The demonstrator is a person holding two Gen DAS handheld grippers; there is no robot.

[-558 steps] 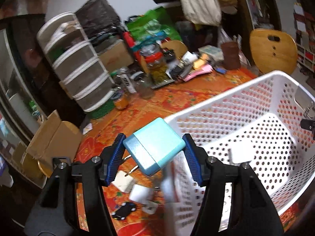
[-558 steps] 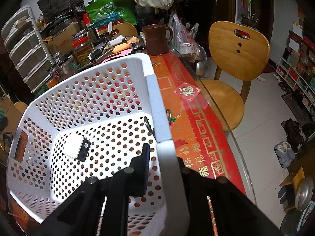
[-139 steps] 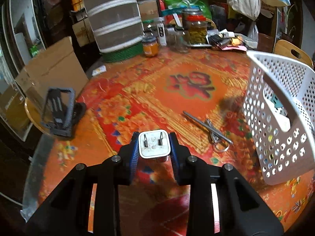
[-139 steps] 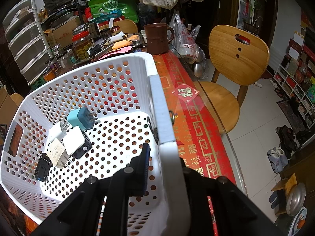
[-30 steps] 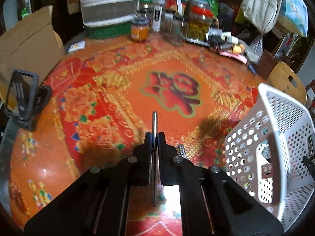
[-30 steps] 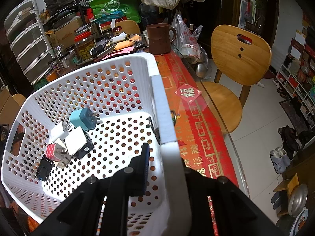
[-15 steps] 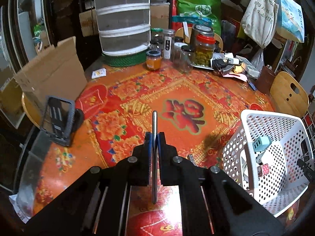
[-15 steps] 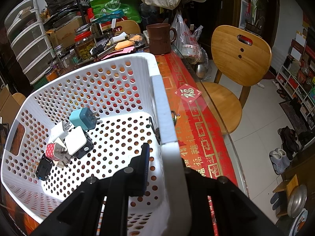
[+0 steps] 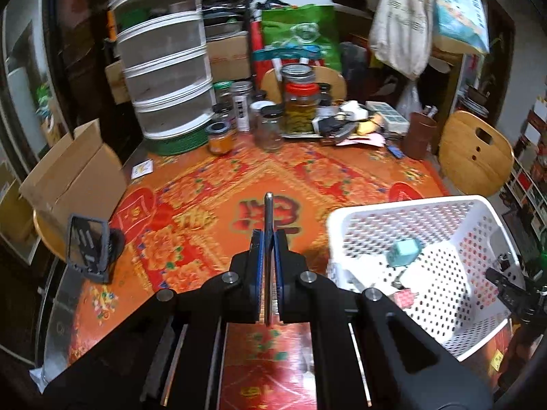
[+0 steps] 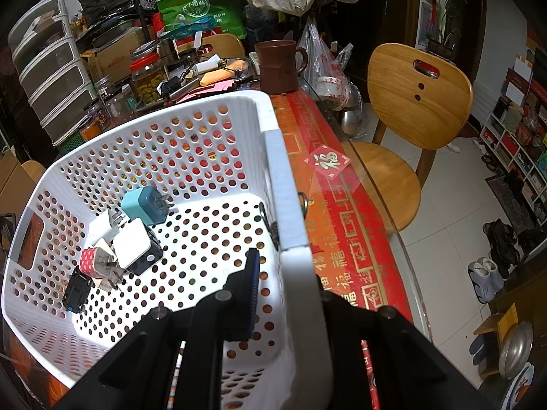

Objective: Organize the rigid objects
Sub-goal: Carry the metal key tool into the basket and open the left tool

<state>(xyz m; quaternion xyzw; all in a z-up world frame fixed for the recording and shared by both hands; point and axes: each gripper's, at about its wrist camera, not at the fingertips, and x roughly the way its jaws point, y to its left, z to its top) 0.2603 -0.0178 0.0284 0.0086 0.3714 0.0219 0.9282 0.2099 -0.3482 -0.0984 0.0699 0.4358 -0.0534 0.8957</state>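
A: Where is the metal rod (image 9: 268, 239) now?

B: Pinched edge-on in the left gripper (image 9: 268, 266), held in the air over the orange tablecloth (image 9: 205, 205), left of the white basket (image 9: 393, 205).

A: What changed?

B: A second ago the camera sat low over the cloth; now it is higher, and the basket's inside shows, teal charger (image 10: 145, 205) included. I judge the rod is heading for the basket.

A: And against the oldest frames?

B: Then the basket held one white charger (image 10: 131, 244); now a pink charger (image 10: 90, 259), a black adapter (image 10: 77, 290) and others lie there too.

A: The right gripper (image 10: 283, 273)?

B: It stays clamped on the basket's wall, steadying it.
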